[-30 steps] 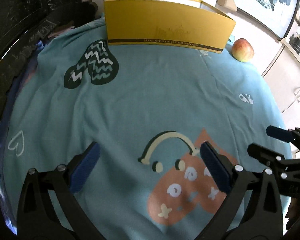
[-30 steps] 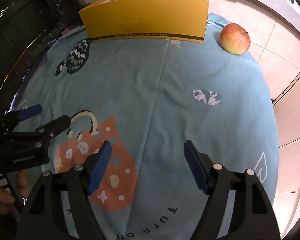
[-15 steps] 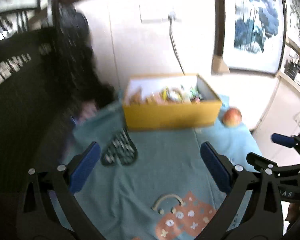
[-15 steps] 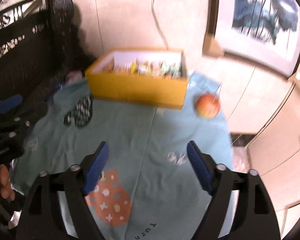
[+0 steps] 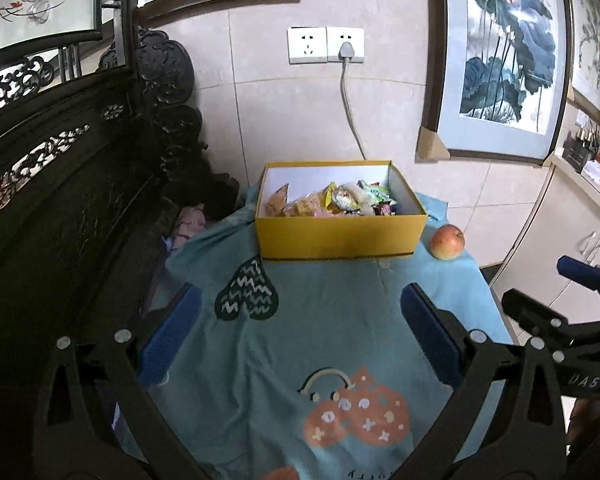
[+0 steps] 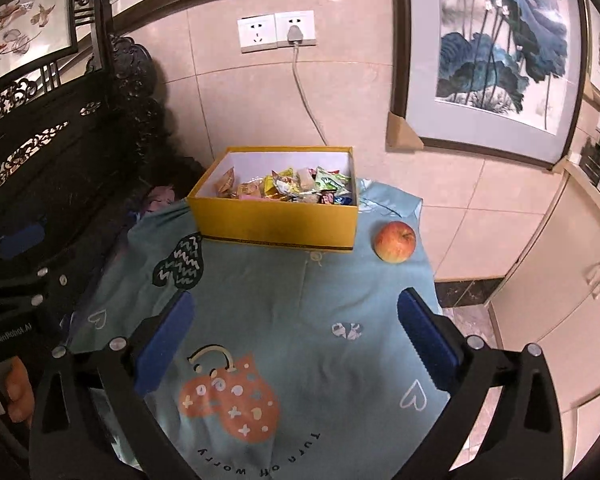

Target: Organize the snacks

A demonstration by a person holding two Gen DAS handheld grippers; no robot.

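Right wrist: snacks [image 6: 292, 186] beyond opening right claw [image 6: 296, 340].

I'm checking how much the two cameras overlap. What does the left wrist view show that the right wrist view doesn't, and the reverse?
Only the left wrist view shows the right gripper from the side, its jaws opening with nothing between them. Only the right wrist view shows the black lettering on the teal printed cloth. Both show the yellow cardboard box of wrapped snacks and the red-yellow apple beside it.

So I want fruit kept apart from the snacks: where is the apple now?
In both wrist views the apple sits on the teal cloth, just right of the yellow box of snacks, near the cloth's far right corner.
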